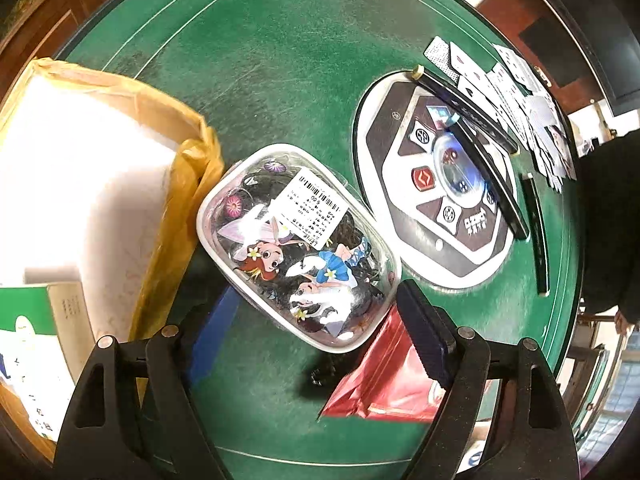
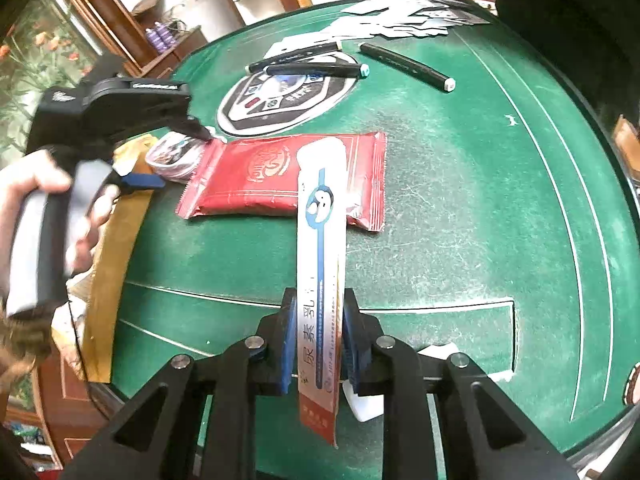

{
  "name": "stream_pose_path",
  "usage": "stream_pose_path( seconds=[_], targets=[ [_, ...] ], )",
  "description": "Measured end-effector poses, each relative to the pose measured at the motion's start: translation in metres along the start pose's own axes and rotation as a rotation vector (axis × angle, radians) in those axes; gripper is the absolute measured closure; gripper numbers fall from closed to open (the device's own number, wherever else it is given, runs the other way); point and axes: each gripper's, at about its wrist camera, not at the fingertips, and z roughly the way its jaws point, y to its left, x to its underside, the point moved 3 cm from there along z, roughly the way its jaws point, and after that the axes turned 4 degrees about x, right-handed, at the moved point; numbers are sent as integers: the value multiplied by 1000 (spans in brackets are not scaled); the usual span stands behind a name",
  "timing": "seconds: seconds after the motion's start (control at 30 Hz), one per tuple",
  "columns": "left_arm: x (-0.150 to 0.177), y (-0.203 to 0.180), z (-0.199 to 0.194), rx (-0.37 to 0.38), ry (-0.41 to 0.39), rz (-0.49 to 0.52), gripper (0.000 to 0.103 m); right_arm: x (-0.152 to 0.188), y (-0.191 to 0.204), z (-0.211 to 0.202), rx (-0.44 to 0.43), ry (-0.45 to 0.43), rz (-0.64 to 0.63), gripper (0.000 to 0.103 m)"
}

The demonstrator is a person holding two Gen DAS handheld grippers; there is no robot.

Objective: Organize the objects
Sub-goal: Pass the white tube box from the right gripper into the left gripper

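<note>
A clear plastic case [image 1: 296, 248] with cartoon fairy pictures and a barcode label lies on the green table [image 1: 280, 60], beside a cardboard box [image 1: 100, 160]. My left gripper [image 1: 316, 336] stands open above it, one finger on each side of the case's near end, pads apart from it. From the right wrist view the left gripper [image 2: 176, 156] straddles the same case [image 2: 172, 160], with a hand [image 2: 36, 188] on its handle. My right gripper [image 2: 316, 340] is shut on a long narrow white and blue box [image 2: 320, 264], held above a red foil packet [image 2: 260, 176].
The round control panel [image 1: 432, 184] in the table's middle carries two black markers [image 2: 316, 69]; a third marker [image 2: 408, 66] lies to its right. Playing cards [image 1: 520, 92] are spread along the far edge. The red packet [image 1: 384, 380] lies just right of the case.
</note>
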Motion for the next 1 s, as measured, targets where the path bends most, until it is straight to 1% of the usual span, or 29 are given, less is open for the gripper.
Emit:
stream_pose_path(
  seconds=[0.07, 0.1, 0.13, 0.17, 0.2, 0.23, 0.27, 0.3, 0.33, 0.37, 0.43, 0.47, 0.53, 0.6, 0.67, 0.73, 0.8, 0.9, 0.93, 1.0],
  targets=[
    [0, 0, 2, 4, 1, 6, 21, -4, -5, -3, -5, -6, -5, 74],
    [3, -2, 5, 6, 13, 25, 22, -6, -8, -6, -3, -16, -10, 64],
    [7, -3, 6, -4, 9, 54, 24, -8, -9, -8, -2, -22, -13, 53],
    [11, -9, 7, -10, 3, 112, 24, -12, -12, -11, -6, -32, -18, 50],
    [15, -15, 7, -28, 2, 166, 29, -15, -13, -13, -7, -39, -23, 49],
    [19, -21, 8, -42, 1, 216, 38, -20, -14, -15, -4, -49, -34, 49],
    [23, -26, 8, -33, 1, 255, 46, -25, -15, -16, 2, -56, -49, 48],
    [25, -30, 8, -4, 14, 273, 61, -32, -15, -16, 0, -60, -64, 47],
    [28, -32, 9, 28, 45, 282, 70, -35, -15, -16, -5, -63, -73, 41],
    [29, -32, 9, 43, 68, 287, 71, -41, -14, -16, -15, -66, -92, 38],
    [35, -32, 10, 80, 113, 299, 71, -50, -12, -14, -27, -65, -131, 28],
    [38, -29, 8, 87, 125, 301, 71, -55, -8, -11, -35, -60, -174, 25],
    [39, -23, 3, 102, 131, 290, 71, -61, -1, -6, -44, -47, -261, 24],
    [37, -17, -3, 97, 137, 281, 70, -67, 11, 4, -47, -24, -402, 24],
    [32, -16, -12, 90, 123, 282, 62, -76, 24, 17, -15, -3, -560, 24],
    [27, -16, -20, 95, 104, 258, 42, -82, 30, 26, 0, 21, -641, 24],
    [23, -16, -26, 113, 96, 230, 39, -88, 37, 41, -17, 75, -724, 24],
    [27, -21, -25, 118, 112, 238, 38, -89, 45, 58, -12, 132, -825, 23],
    [29, -22, -24, 118, 117, 239, 38, -88, 47, 62, -17, 145, -858, 20],
    [34, -21, -23, 123, 125, 235, 38, -89, 53, 70, -20, 162, -922, 18]
  ],
)
